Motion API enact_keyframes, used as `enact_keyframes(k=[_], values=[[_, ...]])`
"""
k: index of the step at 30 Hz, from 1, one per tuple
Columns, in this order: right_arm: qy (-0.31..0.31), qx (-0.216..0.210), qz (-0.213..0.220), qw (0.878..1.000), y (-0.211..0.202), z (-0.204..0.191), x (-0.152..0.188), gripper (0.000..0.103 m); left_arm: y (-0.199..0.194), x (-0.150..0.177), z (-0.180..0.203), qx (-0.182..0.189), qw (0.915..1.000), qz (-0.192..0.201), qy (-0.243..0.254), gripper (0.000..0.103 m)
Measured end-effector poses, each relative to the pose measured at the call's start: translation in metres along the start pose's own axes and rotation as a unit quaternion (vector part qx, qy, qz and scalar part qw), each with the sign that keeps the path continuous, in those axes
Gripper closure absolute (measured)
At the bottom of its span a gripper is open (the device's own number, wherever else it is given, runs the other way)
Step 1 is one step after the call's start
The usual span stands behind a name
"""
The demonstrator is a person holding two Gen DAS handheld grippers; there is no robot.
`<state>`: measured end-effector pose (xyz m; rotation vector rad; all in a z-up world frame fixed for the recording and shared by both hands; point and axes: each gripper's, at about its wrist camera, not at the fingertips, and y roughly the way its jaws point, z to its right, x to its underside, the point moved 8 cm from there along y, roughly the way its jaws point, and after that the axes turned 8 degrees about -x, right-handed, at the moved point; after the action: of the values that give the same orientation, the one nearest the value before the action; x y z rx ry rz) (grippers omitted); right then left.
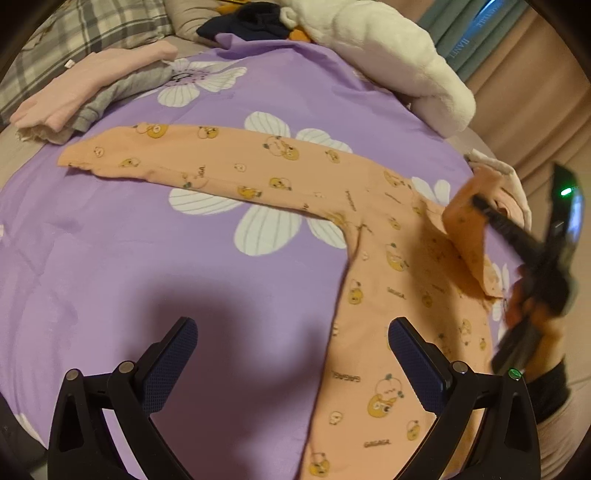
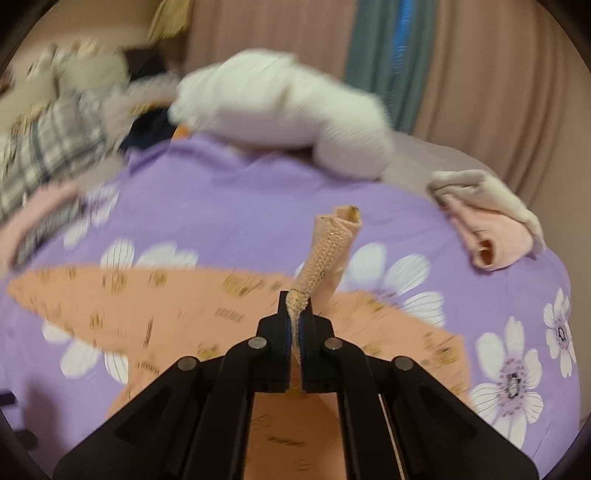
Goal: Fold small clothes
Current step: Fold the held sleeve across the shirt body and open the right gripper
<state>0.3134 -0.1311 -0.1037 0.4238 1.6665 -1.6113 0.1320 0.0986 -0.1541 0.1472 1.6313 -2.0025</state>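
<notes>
An orange baby top (image 1: 280, 166) with yellow duck prints lies spread on the purple flowered bedspread (image 1: 184, 258), one sleeve stretched to the left, its body running down toward me. My left gripper (image 1: 291, 354) is open and empty, hovering above the bedspread beside the top's lower body. My right gripper (image 2: 295, 317) is shut on the cuff (image 2: 328, 251) of the top's other sleeve and holds it lifted above the garment (image 2: 147, 295). In the left wrist view the right gripper (image 1: 480, 203) shows blurred at the right, with the lifted sleeve (image 1: 465, 236) folded over.
A folded pink and grey pile (image 1: 85, 96) lies at the far left. A white plush blanket (image 1: 399, 59) sits at the back. A rolled pink and beige garment (image 2: 487, 225) lies at the right edge. A plaid pillow (image 1: 85, 33) and dark clothes (image 1: 251, 20) lie behind.
</notes>
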Motion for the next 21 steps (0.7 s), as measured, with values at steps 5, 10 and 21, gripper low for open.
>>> enact_keyframes(k=[5,10,21], values=[[-0.055,0.006,-0.029,0.998,0.026,-0.043,0.023,0.099,0.004,0.0,-0.006,0.0,1.0,-0.004,-0.006,0.001],[-0.047,0.007,-0.016,0.999,0.026,-0.051,0.027,0.099,0.007,0.0,-0.009,0.002,0.9999,-0.006,-0.012,0.001],[0.008,-0.192,-0.09,0.977,0.007,-0.071,0.076,0.06,0.02,-0.022,0.02,0.027,0.9996,-0.004,-0.001,0.001]])
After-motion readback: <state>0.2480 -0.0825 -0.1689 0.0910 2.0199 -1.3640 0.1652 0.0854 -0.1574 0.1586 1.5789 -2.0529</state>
